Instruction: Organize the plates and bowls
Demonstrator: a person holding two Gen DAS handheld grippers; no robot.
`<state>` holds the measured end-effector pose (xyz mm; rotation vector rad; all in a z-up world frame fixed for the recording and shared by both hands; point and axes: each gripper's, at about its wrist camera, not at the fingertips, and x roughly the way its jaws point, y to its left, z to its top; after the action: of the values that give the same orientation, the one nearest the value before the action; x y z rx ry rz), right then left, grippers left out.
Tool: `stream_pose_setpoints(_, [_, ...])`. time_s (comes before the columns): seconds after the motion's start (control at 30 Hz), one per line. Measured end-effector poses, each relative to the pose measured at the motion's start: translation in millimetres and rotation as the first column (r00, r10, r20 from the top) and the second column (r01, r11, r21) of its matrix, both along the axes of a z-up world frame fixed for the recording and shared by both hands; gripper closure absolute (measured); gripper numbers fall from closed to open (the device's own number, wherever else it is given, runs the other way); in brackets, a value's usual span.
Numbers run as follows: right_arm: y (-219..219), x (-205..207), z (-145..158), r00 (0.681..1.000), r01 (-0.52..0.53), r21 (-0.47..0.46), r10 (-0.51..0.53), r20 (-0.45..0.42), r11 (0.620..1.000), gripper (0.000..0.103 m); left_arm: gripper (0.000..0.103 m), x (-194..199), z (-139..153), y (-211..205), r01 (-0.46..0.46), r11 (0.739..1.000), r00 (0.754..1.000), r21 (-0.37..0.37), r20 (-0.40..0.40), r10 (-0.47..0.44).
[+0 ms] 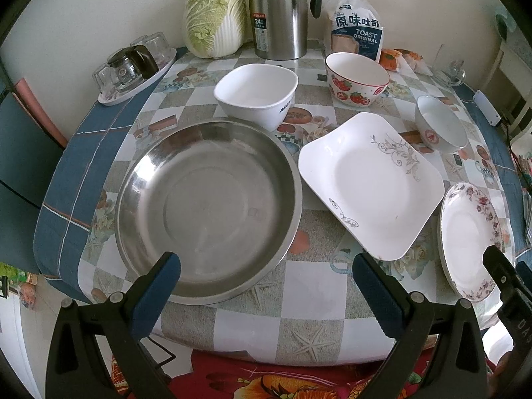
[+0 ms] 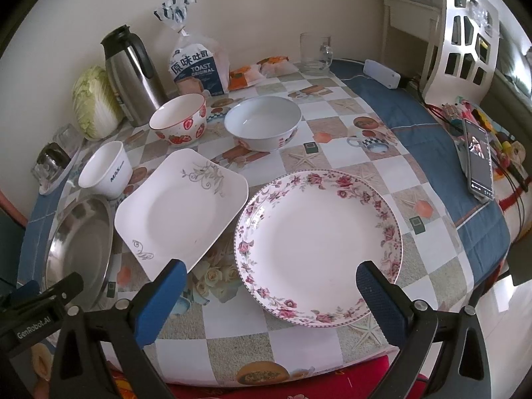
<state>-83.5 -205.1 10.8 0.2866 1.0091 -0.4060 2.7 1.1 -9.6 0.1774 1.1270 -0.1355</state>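
Observation:
A steel round pan [image 1: 206, 209] lies at the table's front left, also in the right wrist view [image 2: 79, 242]. Right of it lie a white square plate [image 1: 369, 183] [image 2: 179, 206] and a floral round plate [image 1: 468, 242] [image 2: 319, 246]. Behind stand a white square bowl [image 1: 256, 94] [image 2: 104, 169], a strawberry bowl [image 1: 355, 78] [image 2: 179, 119] and a small white bowl [image 1: 439, 126] [image 2: 262, 121]. My left gripper [image 1: 266, 266] is open and empty over the pan's near rim. My right gripper [image 2: 271, 272] is open and empty over the floral plate's near edge.
At the back stand a cabbage [image 1: 216, 16], a steel thermos [image 1: 282, 10], a toast bag [image 1: 357, 30] and a tray of glasses [image 1: 136, 66]. A glass mug [image 2: 314, 53], a white power strip [image 2: 382, 74] and a phone [image 2: 478, 159] sit at the right.

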Motion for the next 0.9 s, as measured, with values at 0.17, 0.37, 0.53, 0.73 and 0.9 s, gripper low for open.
stream_pose_setpoints(0.17, [-0.4, 0.8, -0.1, 1.000, 0.001, 0.000, -0.001, 0.000, 1.000, 0.000, 0.000, -0.2, -0.2, 0.0, 0.000, 1.000, 1.000, 0.000, 0.000, 0.000])
stream_pose_setpoints(0.37, [0.9, 1.8, -0.9, 1.000, 0.002, 0.002, -0.002, 0.000, 1.000, 0.000, 0.000, -0.1, -1.0, 0.4, 0.000, 1.000, 1.000, -0.001, -0.002, 0.000])
stream_pose_setpoints(0.53, [-1.2, 0.7, -0.6, 1.000, 0.003, 0.004, -0.003, 0.002, 1.000, 0.000, 0.000, -0.1, -1.0, 0.4, 0.000, 1.000, 1.000, -0.001, -0.002, 0.000])
stream_pose_setpoints(0.73, [-1.7, 0.2, -0.6, 1.000, 0.004, 0.005, -0.004, 0.002, 1.000, 0.000, 0.000, -0.2, -2.6, 0.5, 0.000, 1.000, 1.000, -0.002, -0.006, 0.000])
stream_pose_setpoints(0.9, [-2.0, 0.4, -1.1, 1.000, 0.004, 0.005, -0.004, 0.001, 1.000, 0.000, 0.000, -0.4, -3.5, 0.3, 0.000, 1.000, 1.000, -0.002, -0.006, 0.000])
